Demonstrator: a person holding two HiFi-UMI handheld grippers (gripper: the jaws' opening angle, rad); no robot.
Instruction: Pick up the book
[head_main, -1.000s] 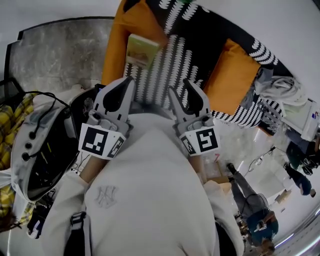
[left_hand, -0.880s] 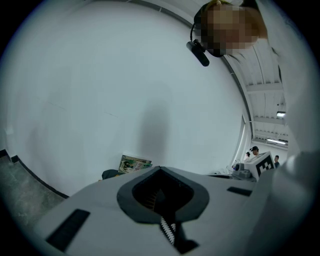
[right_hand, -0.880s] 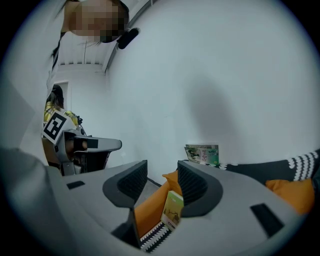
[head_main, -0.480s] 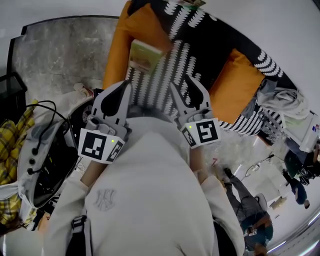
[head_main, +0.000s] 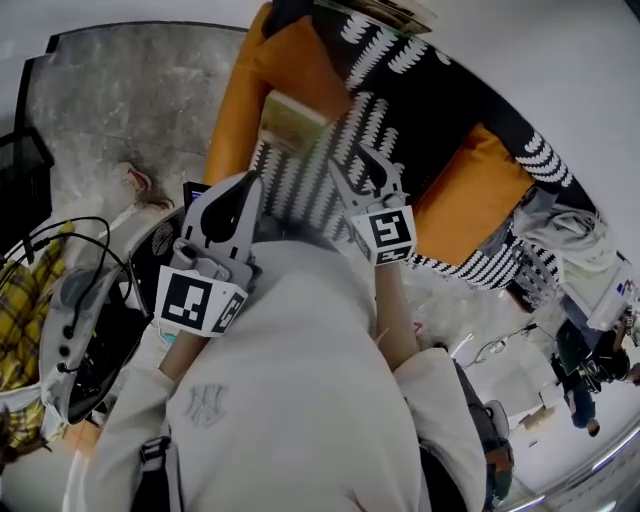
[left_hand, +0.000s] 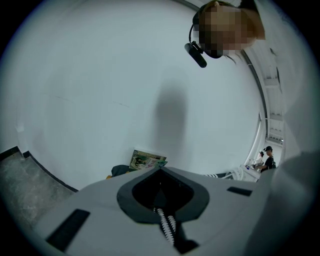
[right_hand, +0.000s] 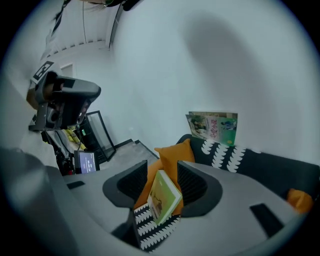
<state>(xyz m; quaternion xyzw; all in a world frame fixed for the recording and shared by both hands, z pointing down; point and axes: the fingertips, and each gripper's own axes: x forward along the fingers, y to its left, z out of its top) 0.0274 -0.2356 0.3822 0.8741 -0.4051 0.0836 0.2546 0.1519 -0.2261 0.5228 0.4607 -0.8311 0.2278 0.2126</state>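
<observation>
A pale green book (head_main: 290, 122) leans tilted against an orange cushion (head_main: 262, 85) on the black-and-white patterned sofa (head_main: 425, 95). In the right gripper view the book (right_hand: 162, 197) shows beyond the gap between the jaws, some way off. My right gripper (head_main: 358, 170) (right_hand: 162, 167) is open and holds nothing, hanging over the sofa seat just right of the book. My left gripper (head_main: 250, 185) (left_hand: 160, 170) is shut and empty, below and left of the book. A second, colourful book (right_hand: 214, 125) (left_hand: 145, 160) stands on the sofa back against the white wall.
A second orange cushion (head_main: 470, 190) lies to the right on the sofa. Left of me are black gear with cables (head_main: 80, 320), a yellow plaid cloth (head_main: 20, 300), a wire basket (head_main: 22, 175) and a shoe (head_main: 135, 180). A small screen (right_hand: 86, 161) glows at left. People stand at the far right (head_main: 580, 385).
Both grippers have moved forward toward the sofa. The right one went further and lower, and now sits close beside the book. The left stays shut.
</observation>
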